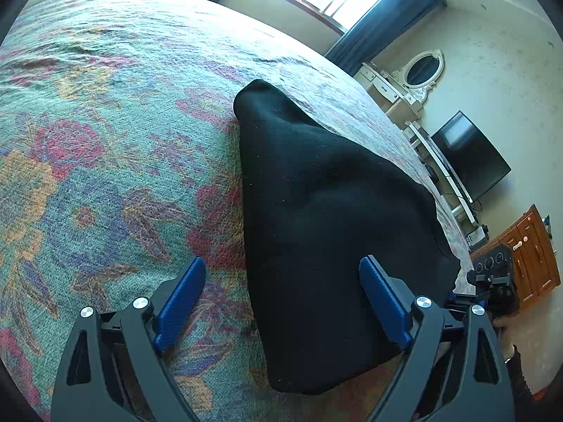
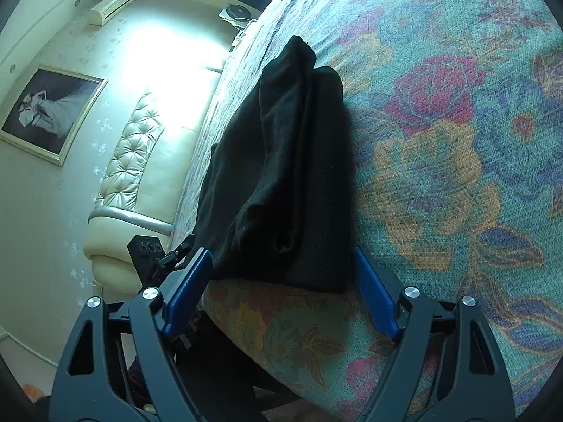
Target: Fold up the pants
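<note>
Holding the left gripper (image 1: 281, 277) with its jaws spread wide, I am gripping nothing: one blue pad (image 1: 181, 300) is hanging over the bedspread, the other over the near part of the black pants (image 1: 330, 218), and neither is pressing on the cloth. I am keeping the right gripper (image 2: 281, 270) released as well, its jaws parted to either side of the near end of the pants (image 2: 292, 176), with no pad closing on the fabric.

The pants are lying folded into a long, narrow dark bundle on the floral bedspread (image 1: 105, 140), close to the bed's edge. In the right wrist view, layered folds are showing along the bundle's length, and the bedspread (image 2: 457, 140) is spreading away to the right.

At the lower right of the left wrist view, I am seeing the right gripper's body (image 1: 494, 281) and part of a hand (image 1: 501, 323) just past the corner of the pants. In the right wrist view, the left gripper's body (image 2: 155, 256) is showing beside the left pad.

Beyond the bed, a tufted headboard (image 2: 137, 154), a framed picture (image 2: 49, 112), a dark screen (image 1: 471, 154) and an oval mirror (image 1: 424, 68) are standing against the walls.
</note>
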The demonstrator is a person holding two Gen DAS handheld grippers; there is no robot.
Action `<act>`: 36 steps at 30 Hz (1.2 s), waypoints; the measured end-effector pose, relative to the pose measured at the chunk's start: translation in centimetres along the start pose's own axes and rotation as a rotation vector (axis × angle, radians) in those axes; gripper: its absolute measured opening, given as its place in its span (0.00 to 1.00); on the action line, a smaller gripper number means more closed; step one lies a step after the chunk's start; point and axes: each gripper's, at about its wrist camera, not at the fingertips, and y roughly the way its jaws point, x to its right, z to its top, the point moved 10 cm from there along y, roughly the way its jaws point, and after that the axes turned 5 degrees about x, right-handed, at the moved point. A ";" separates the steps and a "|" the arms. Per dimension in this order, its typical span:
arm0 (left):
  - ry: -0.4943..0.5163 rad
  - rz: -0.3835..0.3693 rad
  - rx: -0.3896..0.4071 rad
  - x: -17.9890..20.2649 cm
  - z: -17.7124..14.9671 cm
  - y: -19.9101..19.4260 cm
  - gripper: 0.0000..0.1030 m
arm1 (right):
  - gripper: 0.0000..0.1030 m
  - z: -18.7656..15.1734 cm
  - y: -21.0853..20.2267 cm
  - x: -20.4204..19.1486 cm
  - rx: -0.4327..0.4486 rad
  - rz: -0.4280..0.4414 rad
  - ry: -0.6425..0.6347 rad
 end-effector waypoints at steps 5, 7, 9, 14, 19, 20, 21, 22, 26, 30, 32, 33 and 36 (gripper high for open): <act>0.035 0.031 0.016 0.0 -0.2 0.3 0.88 | 0.81 -1.1 -0.2 -0.5 0.036 -0.041 -0.083; 0.035 0.034 0.015 -0.1 -0.4 0.2 0.88 | 0.81 -1.4 -0.4 -0.5 0.060 -0.047 -0.096; 0.034 0.037 0.017 -0.2 -0.6 0.1 0.88 | 0.81 -1.6 -0.5 -0.6 0.084 -0.054 -0.109; 0.033 0.071 0.029 0.2 -1.2 -0.2 0.88 | 0.82 -2.4 -0.8 -0.8 0.107 -0.099 -0.158; 0.003 0.132 0.028 0.3 -1.7 -0.9 0.88 | 0.82 -2.9 -0.8 -1.0 0.134 -0.151 -0.161; -0.006 0.150 0.030 0.2 -1.9 -1.2 0.88 | 0.82 -3.1 -0.8 -1.0 0.136 -0.169 -0.165; -0.016 0.169 0.031 0.2 -2.0 -1.4 0.88 | 0.83 -3.3 -0.7 -1.1 0.138 -0.187 -0.171; -0.028 0.188 0.031 0.2 -2.2 -1.7 0.88 | 0.84 -3.4 -0.6 -1.2 0.139 -0.204 -0.180; -0.075 0.249 0.029 0.4 -3.1 -2.9 0.88 | 0.87 -4.4 0.1 -1.8 0.146 -0.309 -0.250; -0.077 0.305 0.046 0.7 -3.7 -4.5 0.88 | 0.88 -5.3 0.0 -1.9 0.193 -0.394 -0.286; -0.066 0.327 0.060 1.0 -4.1 -5.3 0.88 | 0.88 -5.6 -0.3 -1.9 0.219 -0.427 -0.291; -0.051 0.343 0.066 1.2 -4.2 -5.7 0.88 | 0.88 -5.8 -0.4 -1.9 0.228 -0.447 -0.299; 0.011 0.390 0.066 1.9 -4.7 -6.5 0.88 | 0.88 -6.4 -0.5 -2.3 0.242 -0.500 -0.325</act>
